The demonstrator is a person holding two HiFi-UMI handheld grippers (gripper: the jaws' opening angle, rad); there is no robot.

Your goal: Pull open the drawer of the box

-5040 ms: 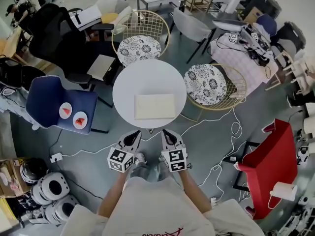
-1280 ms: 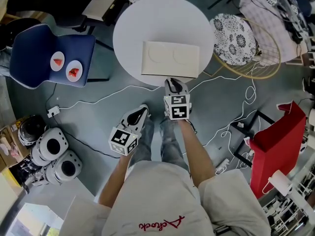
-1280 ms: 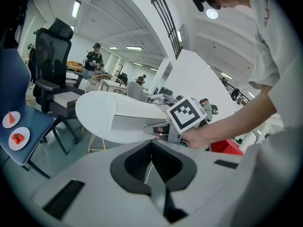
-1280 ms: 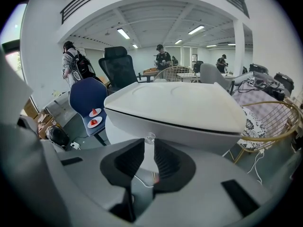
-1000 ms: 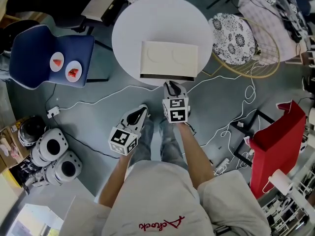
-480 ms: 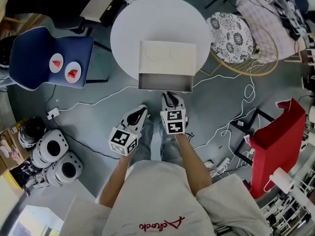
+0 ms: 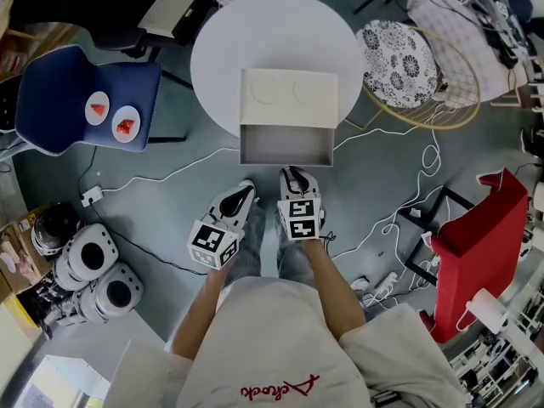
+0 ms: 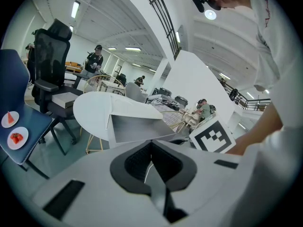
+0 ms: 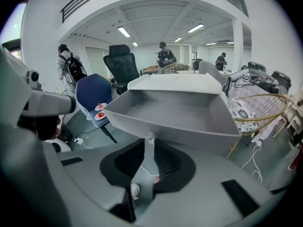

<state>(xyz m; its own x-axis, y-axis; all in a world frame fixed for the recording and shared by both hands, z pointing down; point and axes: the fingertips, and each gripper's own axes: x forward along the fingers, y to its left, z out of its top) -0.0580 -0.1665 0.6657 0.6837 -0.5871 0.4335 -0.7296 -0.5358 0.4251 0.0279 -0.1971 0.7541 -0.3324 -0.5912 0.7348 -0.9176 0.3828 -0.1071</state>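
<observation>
Your right gripper (image 9: 149, 148) is clamped on the small clear knob (image 9: 149, 137) fronting the drawer (image 9: 175, 115). The drawer lies dead ahead of the jaws, at upper centre of the right gripper view. It stands well out of the box (image 7: 289, 94) on the round table (image 7: 217, 53). Its slide axis runs straight down-frame in the head view, toward you. Your left gripper (image 7: 241, 195) is pinched on nothing, lower left, apart from the drawer. Pull judged nearly complete.

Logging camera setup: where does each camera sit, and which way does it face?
Head view: on the person's head, facing steeply down at table, box, drawer; arms, torso, both hand-held grippers show.
Left gripper view: on the left hand-held gripper, facing the drawer's side; torso shows.
Right gripper view: on the right hand-held gripper, facing the drawer's knob.
Shared: the drawer.
</observation>
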